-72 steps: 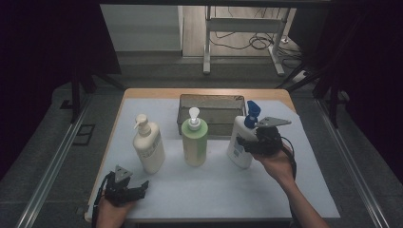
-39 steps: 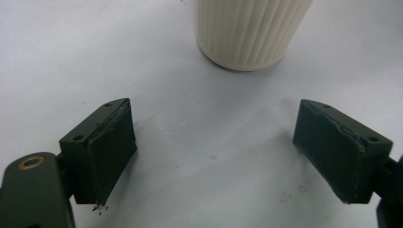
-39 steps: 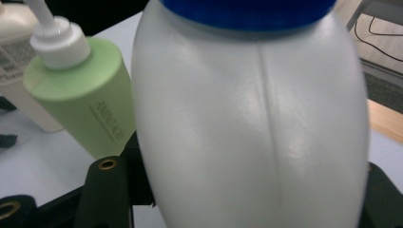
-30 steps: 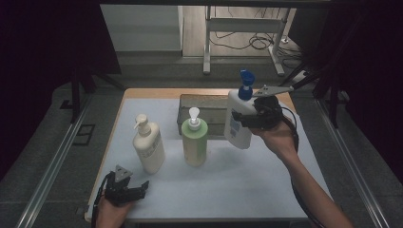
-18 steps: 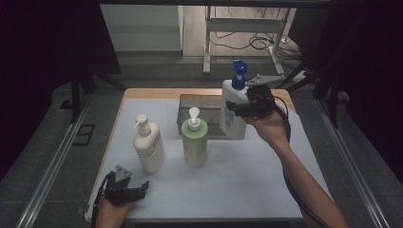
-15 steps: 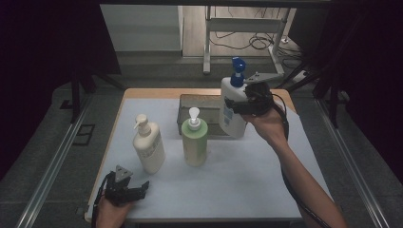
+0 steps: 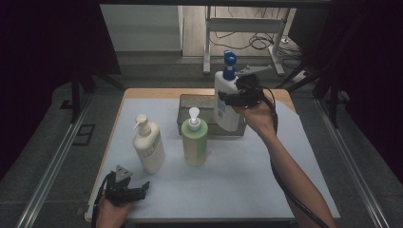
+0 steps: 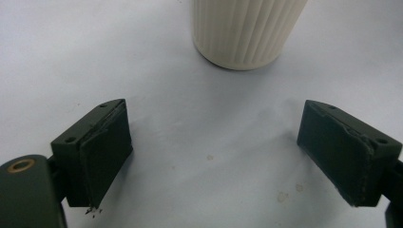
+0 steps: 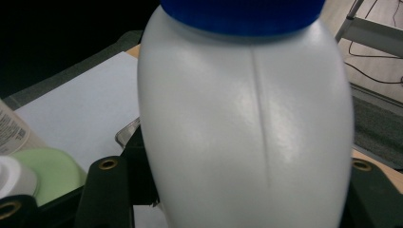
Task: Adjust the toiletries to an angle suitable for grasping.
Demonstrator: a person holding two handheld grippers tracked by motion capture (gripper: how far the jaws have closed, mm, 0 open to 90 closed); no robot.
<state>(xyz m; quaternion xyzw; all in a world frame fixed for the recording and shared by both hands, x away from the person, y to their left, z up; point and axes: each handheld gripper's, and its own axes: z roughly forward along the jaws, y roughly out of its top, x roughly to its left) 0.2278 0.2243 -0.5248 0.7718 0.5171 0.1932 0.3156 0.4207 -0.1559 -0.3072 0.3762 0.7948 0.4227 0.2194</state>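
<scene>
A white bottle with a blue pump (image 7: 223, 111) hangs upright over the right part of a metal tray (image 7: 189, 101) at the table's back. My right gripper (image 7: 231, 98) is shut on the bottle's upper body. In the right gripper view the white bottle (image 9: 247, 123) sits between the black fingers (image 9: 102, 190), its blue cap at the top edge. My left gripper (image 7: 138, 187) rests at the near left corner of the table. In its own view the left gripper (image 8: 216, 156) stands open over bare white table, with the ribbed base of a cream bottle (image 8: 244, 28) just ahead.
A cream pump bottle (image 7: 148, 147) and a green pump bottle (image 7: 195, 142) stand side by side on the white table cover, in front of the tray. The green bottle (image 9: 43, 173) shows at the lower left of the right gripper view. Dark floor and rails surround the table.
The right gripper lifted the white bottle off the table's right side and carried it left and farther back, over the tray. The left gripper stayed put.
</scene>
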